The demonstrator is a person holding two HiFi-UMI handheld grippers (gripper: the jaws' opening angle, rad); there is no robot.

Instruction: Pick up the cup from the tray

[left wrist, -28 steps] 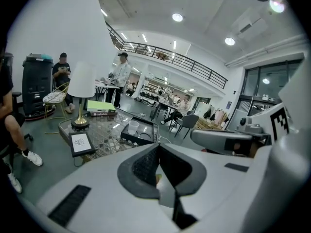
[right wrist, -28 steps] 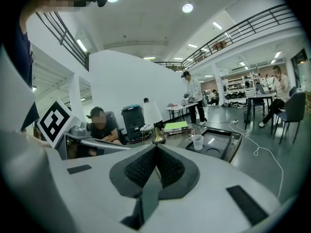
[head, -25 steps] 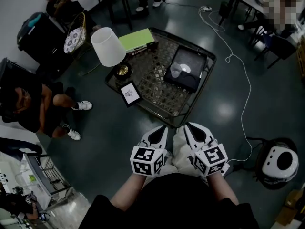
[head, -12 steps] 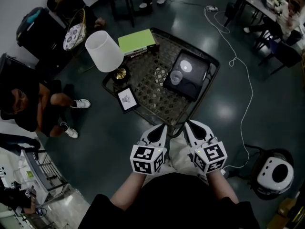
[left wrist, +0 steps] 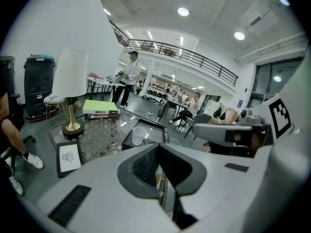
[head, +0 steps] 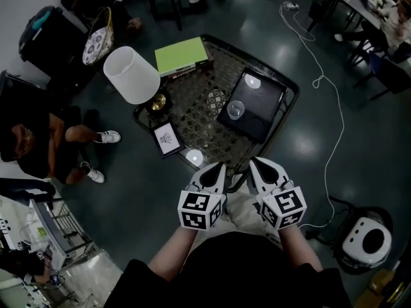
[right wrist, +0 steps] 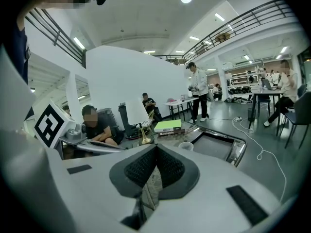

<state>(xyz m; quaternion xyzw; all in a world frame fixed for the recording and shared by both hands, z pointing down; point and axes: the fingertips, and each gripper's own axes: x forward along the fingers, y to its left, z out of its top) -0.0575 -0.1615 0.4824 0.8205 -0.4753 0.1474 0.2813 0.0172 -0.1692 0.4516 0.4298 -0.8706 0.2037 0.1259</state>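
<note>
Head view: 2 tools are held side by side low in frame, just short of the near corner of the low glass-topped bench [head: 205, 101] with a woven pattern under the glass. The left tool [head: 217, 167] and right tool [head: 253, 163] both point toward the bench, each with its marker cube nearest the person's body.

Left gripper view: the left tool [left wrist: 158, 147] has its 2 dark pads pressed together, nothing between them.

Right gripper view: the right tool [right wrist: 155, 149] also has its pads meeting at the tips and is empty.

Task item: 1 clear plastic cup [head: 236, 109] stands upright inside the black square tray [head: 264, 100], near the tray's left edge as the head view shows it. The tray sits on the right half of the bench. The cup is well apart from both tools. It shows ahead of the left tool [left wrist: 139, 135] in the tray [left wrist: 156, 130], and ahead of the right tool [right wrist: 185, 145] with the tray [right wrist: 216, 143] behind it.

Other items on the bench:
- white-shaded lamp [head: 131, 74] on a brass base, left corner
- lime-green flat book [head: 181, 54], far edge
- small black picture frame [head: 166, 138] with a white card, near left edge

On the floor: a white cable [head: 327, 95] runs to the right of the bench. A seated person [head: 38, 140] is at far left.
</note>
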